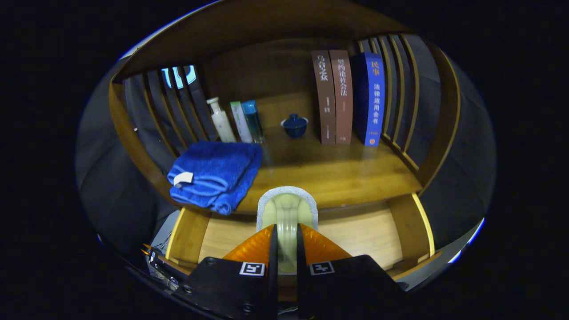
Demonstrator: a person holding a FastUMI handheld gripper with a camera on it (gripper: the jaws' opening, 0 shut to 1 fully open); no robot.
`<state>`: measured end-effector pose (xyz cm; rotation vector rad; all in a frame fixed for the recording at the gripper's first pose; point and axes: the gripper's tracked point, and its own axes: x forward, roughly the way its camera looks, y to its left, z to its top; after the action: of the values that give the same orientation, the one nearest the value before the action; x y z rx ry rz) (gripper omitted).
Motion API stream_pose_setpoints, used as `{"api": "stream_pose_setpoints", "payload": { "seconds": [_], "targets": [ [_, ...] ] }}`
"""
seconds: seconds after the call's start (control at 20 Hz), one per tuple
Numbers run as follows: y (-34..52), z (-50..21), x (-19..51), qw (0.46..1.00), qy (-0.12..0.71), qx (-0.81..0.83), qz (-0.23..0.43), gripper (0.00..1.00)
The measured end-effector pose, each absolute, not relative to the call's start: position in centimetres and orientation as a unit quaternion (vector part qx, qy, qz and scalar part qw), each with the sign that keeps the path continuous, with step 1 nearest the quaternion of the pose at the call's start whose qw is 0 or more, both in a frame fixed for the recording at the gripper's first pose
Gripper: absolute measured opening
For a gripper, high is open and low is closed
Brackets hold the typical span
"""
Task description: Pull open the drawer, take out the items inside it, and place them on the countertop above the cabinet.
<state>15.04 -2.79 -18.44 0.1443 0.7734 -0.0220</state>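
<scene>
Fingers of the gripper were clenched on a pale green object with a grey, rough-looking rim, holding it on edge between them so that its rounded top stood just ahead of the tips; what the object was could not be told. Beneath it lay the pulled-open drawer, its bare wooden floor showing on either side of the fingers. Just beyond the drawer ran the countertop, and the held object reached up over its near edge. On the left of the countertop, hanging slightly over that edge, sat a folded blue towel with a white tag. Farther back stood three slim bottles, close together, leaning left. To their right, apart from them, was a small dark blue lidded cup. Farthest right stood three upright books, two brown and one blue, touching, beside the slatted side.
</scene>
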Motion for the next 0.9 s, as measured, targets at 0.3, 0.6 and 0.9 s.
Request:
{"api": "stream_pose_setpoints", "payload": {
  "seconds": [0.3, 0.6, 0.9],
  "targets": [
    [-3.5, -18.6, 23.5, 0.921, 0.387, 0.053, -0.011, 0.22],
    [-4.4, -22.0, 28.6, 0.904, 0.425, 0.037, -0.030, 0.22],
    [-4.5, -22.9, 29.3, 0.902, 0.429, 0.043, -0.029, 0.26]
  ]
}}
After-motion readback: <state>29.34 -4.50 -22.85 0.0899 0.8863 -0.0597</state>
